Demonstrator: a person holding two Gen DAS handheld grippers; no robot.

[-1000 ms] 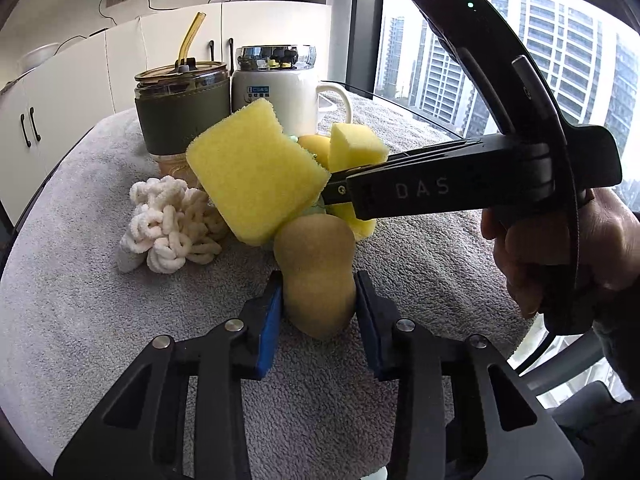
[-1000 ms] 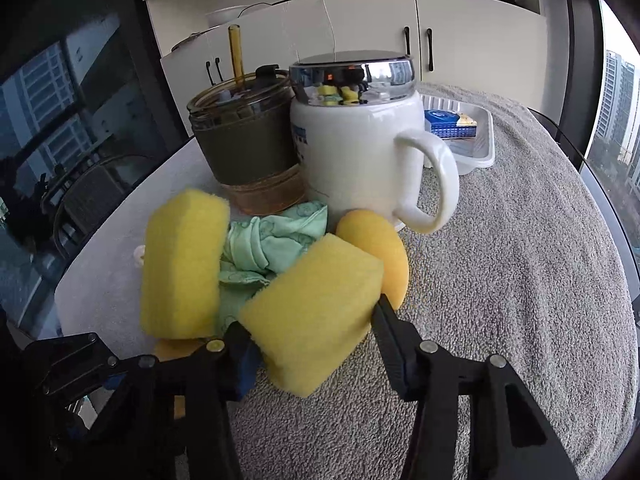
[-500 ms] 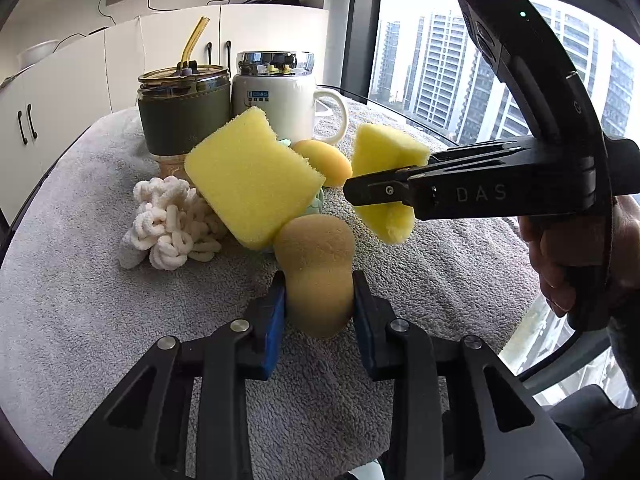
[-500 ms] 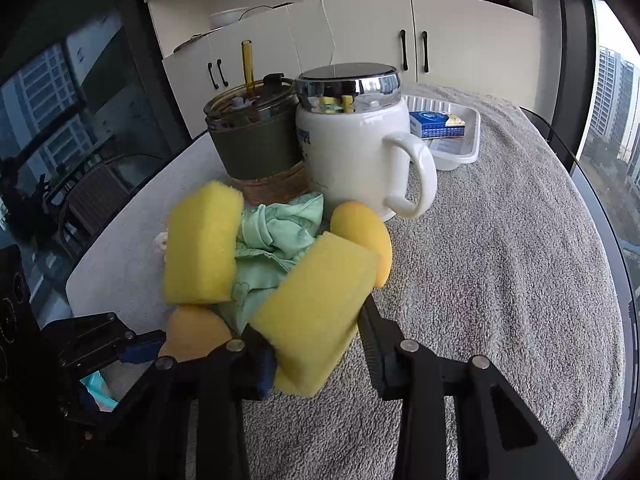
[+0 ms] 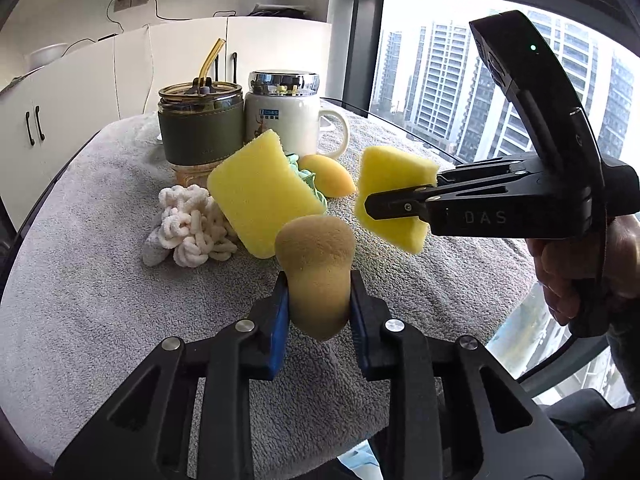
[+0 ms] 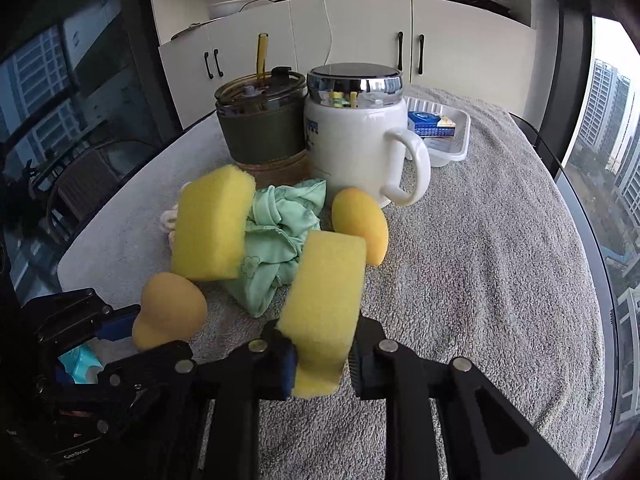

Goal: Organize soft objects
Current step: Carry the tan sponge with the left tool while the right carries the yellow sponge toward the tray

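Two soft things are squeezed and lifted: the tan sponge in the left claw, a yellow sponge in the right claw. The other sponge, green cloth and white yarn are left on the worktop.

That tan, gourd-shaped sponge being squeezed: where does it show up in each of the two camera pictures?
Left wrist view: the tan sponge sits at centre, low in the picture, pinched in the left hand-held gripper.
Right wrist view: the same sponge is at lower left, held by the black gripper coming in from the left edge.
Shared landmark: the white mug with a chrome lid, beside the green-sleeved cup.
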